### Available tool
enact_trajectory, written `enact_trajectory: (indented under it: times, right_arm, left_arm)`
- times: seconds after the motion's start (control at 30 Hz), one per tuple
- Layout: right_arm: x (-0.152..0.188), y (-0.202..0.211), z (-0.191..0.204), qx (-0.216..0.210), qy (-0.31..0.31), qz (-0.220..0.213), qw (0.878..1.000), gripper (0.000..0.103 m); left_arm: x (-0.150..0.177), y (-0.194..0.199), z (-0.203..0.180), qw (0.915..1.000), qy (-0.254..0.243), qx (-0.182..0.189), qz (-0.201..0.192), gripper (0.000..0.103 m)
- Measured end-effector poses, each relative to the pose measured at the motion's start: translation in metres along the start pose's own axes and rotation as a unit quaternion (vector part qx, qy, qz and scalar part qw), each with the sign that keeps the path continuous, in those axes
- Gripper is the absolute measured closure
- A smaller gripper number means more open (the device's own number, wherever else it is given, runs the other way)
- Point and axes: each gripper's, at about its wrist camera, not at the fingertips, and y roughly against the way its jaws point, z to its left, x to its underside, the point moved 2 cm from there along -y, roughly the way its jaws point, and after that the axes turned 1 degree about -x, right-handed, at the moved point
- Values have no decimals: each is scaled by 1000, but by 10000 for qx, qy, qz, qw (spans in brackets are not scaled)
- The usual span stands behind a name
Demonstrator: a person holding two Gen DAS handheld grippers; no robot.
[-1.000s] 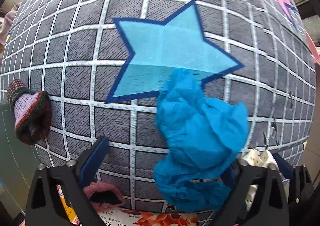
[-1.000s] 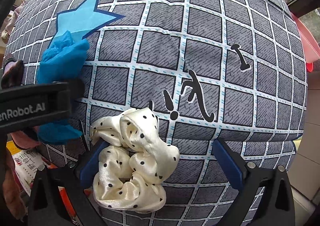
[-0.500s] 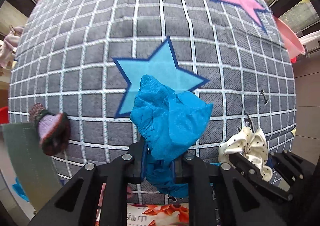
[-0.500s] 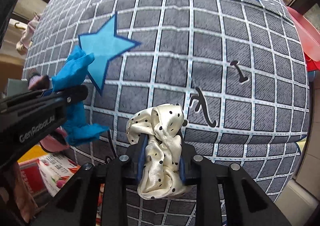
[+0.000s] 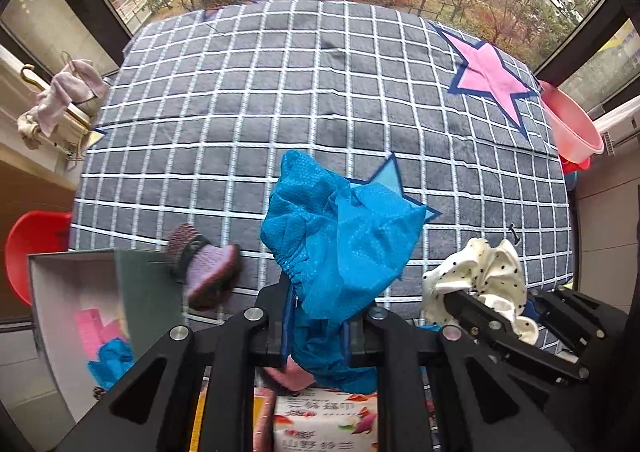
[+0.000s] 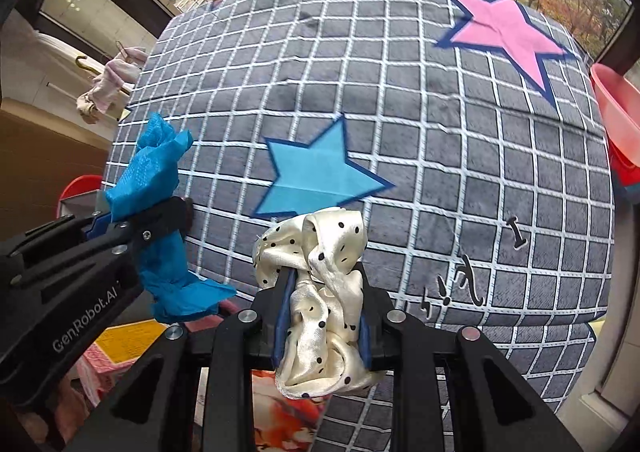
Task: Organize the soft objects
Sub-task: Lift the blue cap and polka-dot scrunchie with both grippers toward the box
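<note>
My left gripper (image 5: 318, 316) is shut on a crumpled blue non-woven cover (image 5: 340, 236), held up above the grey checked mat (image 5: 280, 100). My right gripper (image 6: 322, 316) is shut on a cream satin scrunchie with black dots (image 6: 316, 276), also lifted off the mat. Each gripper shows in the other's view: the right one with the scrunchie (image 5: 480, 276), the left one with the blue cover (image 6: 156, 172). A striped purple knitted sock (image 5: 204, 264) lies at the mat's left edge beside an open box (image 5: 52, 292).
The box holds a pink piece (image 5: 94, 328) and a blue piece (image 5: 112, 360). Printed packets (image 5: 324, 424) lie below the grippers. A pink basin (image 5: 572, 124) stands at the right, a red stool (image 5: 28, 240) at the left, pale cloth (image 5: 60, 100) on a ledge.
Both grippers closed, the left on the blue cover and the right on the scrunchie, then rose well off the mat, so the window and floor now come into view.
</note>
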Motion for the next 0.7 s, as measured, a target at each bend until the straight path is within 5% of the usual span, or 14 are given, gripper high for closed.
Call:
enact_trajectory:
  times: [0.7]
  right_arm:
    - [44,56,51,289,63,-5,9996,75]
  left_arm:
    - [64,69,88,9991,-162,147,-360,83]
